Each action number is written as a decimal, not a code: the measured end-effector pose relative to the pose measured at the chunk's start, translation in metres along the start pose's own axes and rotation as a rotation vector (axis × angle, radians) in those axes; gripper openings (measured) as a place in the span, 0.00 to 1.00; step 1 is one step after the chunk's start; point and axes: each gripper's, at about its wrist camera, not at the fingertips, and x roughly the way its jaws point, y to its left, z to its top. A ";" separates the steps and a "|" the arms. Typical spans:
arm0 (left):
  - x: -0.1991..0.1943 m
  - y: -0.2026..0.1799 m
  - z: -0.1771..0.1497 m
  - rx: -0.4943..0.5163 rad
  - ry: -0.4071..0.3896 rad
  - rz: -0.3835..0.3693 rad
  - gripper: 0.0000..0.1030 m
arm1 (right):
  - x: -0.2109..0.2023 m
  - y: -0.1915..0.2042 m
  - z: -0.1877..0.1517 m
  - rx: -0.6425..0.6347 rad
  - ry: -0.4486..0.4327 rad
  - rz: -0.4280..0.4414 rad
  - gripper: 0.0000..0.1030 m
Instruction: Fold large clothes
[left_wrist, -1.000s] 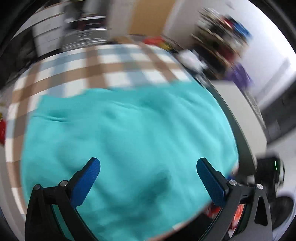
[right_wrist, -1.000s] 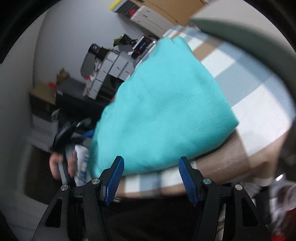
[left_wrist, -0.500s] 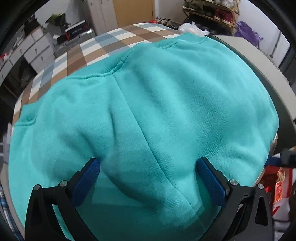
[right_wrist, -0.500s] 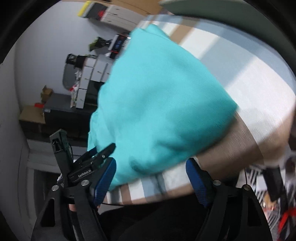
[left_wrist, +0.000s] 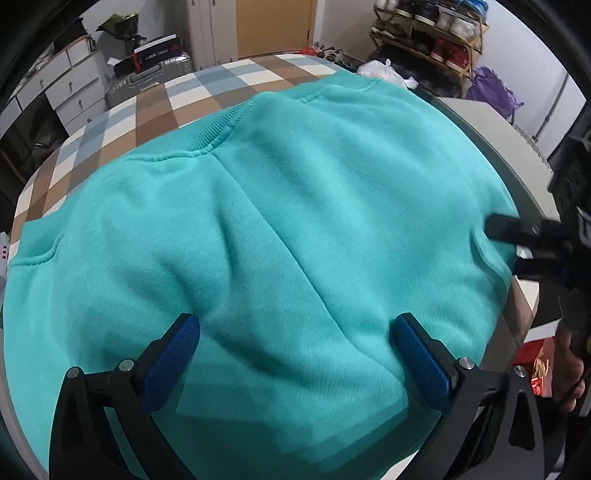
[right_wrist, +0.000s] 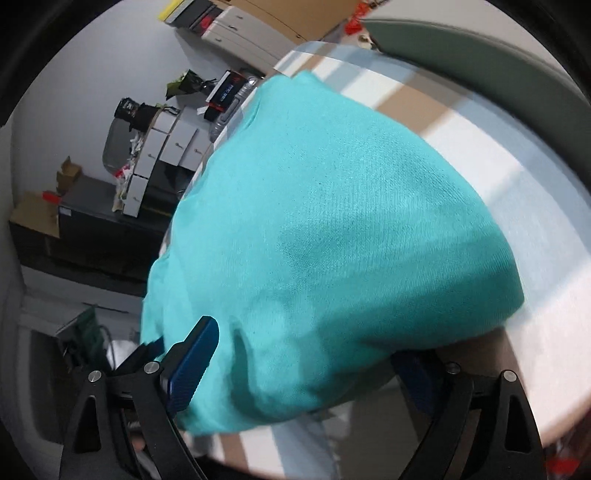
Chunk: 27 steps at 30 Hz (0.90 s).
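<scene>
I had the sweatshirt (left_wrist: 295, 229) lying on the checked table (left_wrist: 155, 107), already folded into a compact block, so little was left beyond squaring it. My left gripper (left_wrist: 295, 354) stood wide, empty, above the cloth. My right gripper (right_wrist: 306, 373) was opening, its jaws astride the near edge without pinching.

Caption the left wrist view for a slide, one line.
Left gripper, fingers wide apart, low over a teal sweatshirt spread on a checkered tablecloth.
</scene>
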 end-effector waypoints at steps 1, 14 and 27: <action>0.000 0.001 0.000 0.000 -0.003 -0.002 0.99 | 0.003 0.001 0.004 -0.002 0.006 -0.004 0.90; -0.006 0.019 -0.004 0.038 -0.014 -0.061 0.99 | 0.006 0.022 0.005 -0.021 -0.116 0.361 0.91; -0.003 0.020 -0.001 0.027 -0.018 -0.040 0.99 | 0.024 0.012 0.011 -0.024 -0.170 -0.035 0.85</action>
